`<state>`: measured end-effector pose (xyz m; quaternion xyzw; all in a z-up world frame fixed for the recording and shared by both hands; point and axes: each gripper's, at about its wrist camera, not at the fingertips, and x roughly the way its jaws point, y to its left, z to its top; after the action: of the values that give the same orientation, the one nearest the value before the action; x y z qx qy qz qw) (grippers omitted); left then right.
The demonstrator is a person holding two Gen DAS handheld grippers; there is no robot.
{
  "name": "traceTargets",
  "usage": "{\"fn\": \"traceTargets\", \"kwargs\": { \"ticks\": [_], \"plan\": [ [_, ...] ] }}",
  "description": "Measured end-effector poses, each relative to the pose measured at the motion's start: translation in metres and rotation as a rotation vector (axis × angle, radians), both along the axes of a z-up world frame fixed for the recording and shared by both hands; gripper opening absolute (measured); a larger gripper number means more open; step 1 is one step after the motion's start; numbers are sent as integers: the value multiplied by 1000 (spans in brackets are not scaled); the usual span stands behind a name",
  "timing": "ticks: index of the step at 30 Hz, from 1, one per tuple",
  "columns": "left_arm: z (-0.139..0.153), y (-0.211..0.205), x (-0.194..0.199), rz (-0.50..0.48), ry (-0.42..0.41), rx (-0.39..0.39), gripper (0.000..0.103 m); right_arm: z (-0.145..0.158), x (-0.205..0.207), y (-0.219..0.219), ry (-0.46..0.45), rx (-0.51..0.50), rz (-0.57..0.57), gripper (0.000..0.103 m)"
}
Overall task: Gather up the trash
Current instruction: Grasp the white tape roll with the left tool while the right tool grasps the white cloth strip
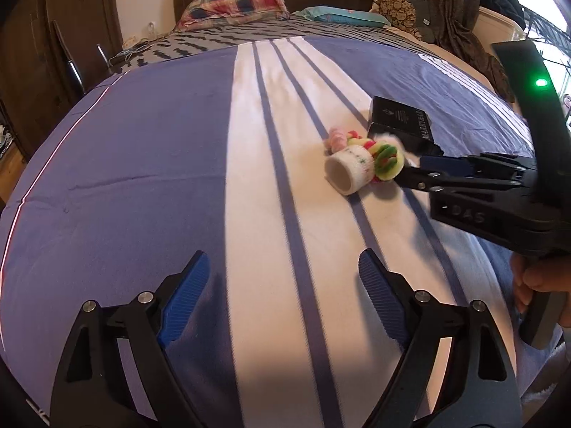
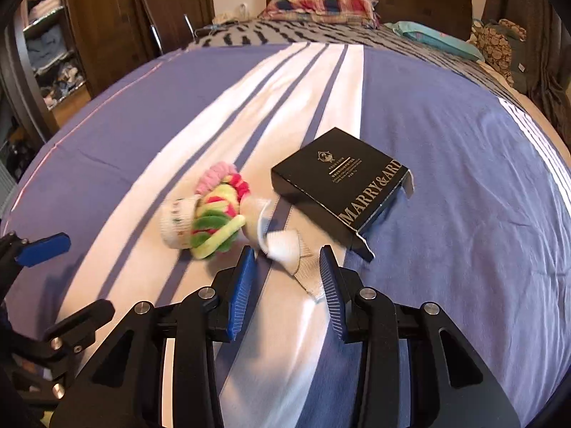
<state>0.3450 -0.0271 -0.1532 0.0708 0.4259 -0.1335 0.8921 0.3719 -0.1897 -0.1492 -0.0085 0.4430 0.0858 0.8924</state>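
One torn black box [image 2: 339,185], one white tape roll [image 1: 348,173]; left gripper [image 1: 282,278] wide, right gripper [image 2: 287,271] half-open, both empty.

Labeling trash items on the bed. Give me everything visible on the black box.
The black box is a flat, square carton, apparently glossy card, with a small crest, fine print and large silver lettering reading MARRY&AR along one edge. The end flap nearest the right gripper is torn open and sticking out. It lies flat on the striped bedspread, across the white and blue bands. White crumpled scraps lie beside its near corner; contact is unclear. Neither gripper touches it.
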Motion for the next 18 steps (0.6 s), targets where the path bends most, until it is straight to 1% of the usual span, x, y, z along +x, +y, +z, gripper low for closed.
{"fn": "traceTargets", "kwargs": {
  "ticks": [1, 2, 3, 6, 8, 13, 16, 18],
  "plan": [
    [0, -2, 2, -8, -2, -3, 81, -1, 2, -1, 1, 2, -1, 33],
    [1, -5, 4, -15, -4, -4, 80, -1, 2, -3, 2, 2, -6, 18],
    [1, -8, 5, -18, -5, -4, 80, 0, 3, -8, 1, 2, -20, 10],
    [3, -19, 12, -33, -9, -13, 77, 5, 0, -25, -18, 20, -71, 8],
    [3, -27, 17, -46, -13, -14, 74, 6, -4, -31, -26, 23, -76, 8],
    [-5, -43, 34, -39, 4, -2, 68, 11, -31, -46, -42, 52, -56, 8],
    [-11, -46, 45, -20, 19, -9, 62, 15, -45, -50, -60, 69, -39, 8],
    [-13, -48, 53, -21, 31, -32, 61, 18, -54, -51, -69, 73, -26, 8]
  ]
}}
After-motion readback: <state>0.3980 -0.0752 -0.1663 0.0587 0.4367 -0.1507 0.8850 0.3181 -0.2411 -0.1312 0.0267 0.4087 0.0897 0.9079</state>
